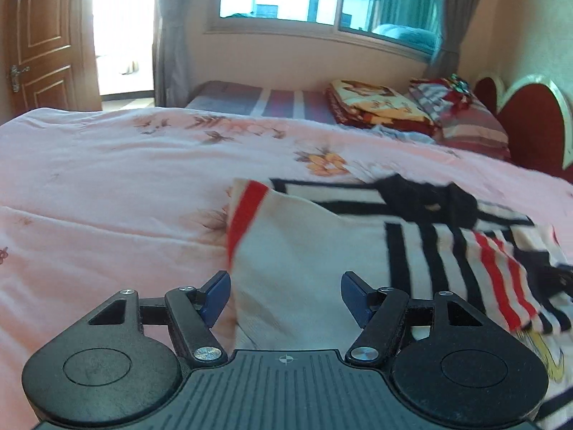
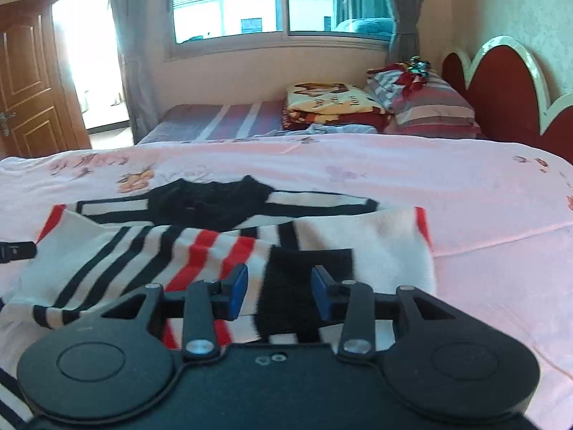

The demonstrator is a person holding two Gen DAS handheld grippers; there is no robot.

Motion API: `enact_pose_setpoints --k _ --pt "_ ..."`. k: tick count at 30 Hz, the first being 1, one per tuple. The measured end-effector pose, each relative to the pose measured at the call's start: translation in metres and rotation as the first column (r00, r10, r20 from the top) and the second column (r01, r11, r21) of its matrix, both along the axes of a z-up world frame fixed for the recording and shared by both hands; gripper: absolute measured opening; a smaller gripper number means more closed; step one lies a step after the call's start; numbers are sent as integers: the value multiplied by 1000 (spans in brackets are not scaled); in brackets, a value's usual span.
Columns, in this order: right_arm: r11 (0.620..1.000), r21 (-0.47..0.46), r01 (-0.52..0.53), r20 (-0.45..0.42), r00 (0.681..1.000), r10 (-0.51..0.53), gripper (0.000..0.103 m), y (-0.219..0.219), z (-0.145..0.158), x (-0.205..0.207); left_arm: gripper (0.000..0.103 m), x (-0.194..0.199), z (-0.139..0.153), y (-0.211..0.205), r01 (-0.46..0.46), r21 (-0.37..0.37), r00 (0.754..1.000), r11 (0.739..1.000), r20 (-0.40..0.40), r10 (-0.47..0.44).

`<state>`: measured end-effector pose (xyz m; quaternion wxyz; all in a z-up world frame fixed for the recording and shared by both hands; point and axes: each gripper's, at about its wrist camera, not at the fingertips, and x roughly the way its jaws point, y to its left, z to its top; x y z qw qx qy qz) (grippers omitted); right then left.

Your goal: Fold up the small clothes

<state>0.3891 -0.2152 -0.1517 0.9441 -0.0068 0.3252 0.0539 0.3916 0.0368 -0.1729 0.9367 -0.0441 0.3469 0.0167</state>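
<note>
I'm looking across a bed w/ a pink floral quilt [image 1: 107, 186] that fills most of both views. Beyond it a striped sheet [image 2: 222, 122], a folded blanket [image 2: 329, 104] w/ a cartoon print, and striped pillows [image 2: 429, 107] up against a red scalloped headboard [image 2: 501, 93]. Window [image 2: 229, 0] on the far wall w/ grey curtains either side; brown door [image 1: 43, 36] at left, open, bright light coming in beside it. The sweater [image 1: 322, 251], white w/ black and red stripes and a black collar, lies on the quilt, partly folded, sleeves laid over the body. Left gripper [image 1: 285, 294] angled down over the sweater's white left part, blue pads well apart, nothing between them that they press on; cloth only shows beneath. Right gripper [image 2: 279, 290] also tilted down, low over the sweater's front, pads apart but narrower than the left's; a black patch of the knit sits in the gap and I see neither pad pinching it. In the right view the left gripper's tip pokes in at the left edge, next to the sweater. Some motion blur on the cloth.
</note>
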Motion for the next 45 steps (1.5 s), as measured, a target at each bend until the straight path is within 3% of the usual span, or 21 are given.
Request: enact_pose_setpoints --k 4,6,7,11,15,17,19,21,24,29,32,34,39,45 --pt "993 -110 -46 -70 997 38 37 25 -26 3 68 -26 -23 -12 11 78 1000 997 -16 -10" --pt "996 -80 -32 -58 998 27 43 12 -31 1 83 -32 -27 4 -37 33 999 999 -21 37" --pt "998 -68 -12 -71 997 7 44 7 -28 0 84 -33 -26 15 -72 5 997 997 -35 72" --pt "1000 -28 11 -57 998 -13 43 -2 -8 -18 84 -50 -17 30 -132 -27 991 991 -30 131" --pt "999 -14 -40 -61 997 39 43 7 -9 -48 84 -79 -5 10 -53 11 998 999 31 52" --pt "998 1 -60 -85 995 60 43 13 -14 -57 84 -79 -12 3 -24 56 1000 998 -2 24" --pt "997 0 -71 -100 992 71 43 17 -18 -63 84 -75 -26 11 -72 69 996 995 -45 75" --pt "997 -8 -74 -105 992 72 43 18 -20 -67 84 -75 -35 30 -122 23 992 992 -32 123" --pt "997 -66 -41 -134 990 31 43 11 -31 -65 84 -71 -33 45 -205 13 978 979 -35 206" --pt "998 -54 -32 -108 994 26 43 7 -20 -71 84 -78 -32 39 -275 -13 961 961 -32 274" --pt "998 -17 -57 -114 992 54 43 11 -19 -70 84 -76 -38 36 -286 8 958 958 -23 286" --pt "998 -17 -63 -124 990 60 43 12 -22 -68 84 -72 -39 43 -297 -18 955 955 -22 297" --pt "1000 -19 -23 -143 989 20 44 -5 -26 -68 84 -76 -32 43 -319 -24 947 947 -31 319" --pt "997 2 -74 -120 990 74 44 6 -17 -72 84 -97 -7 -8 -146 -40 989 988 8 147"
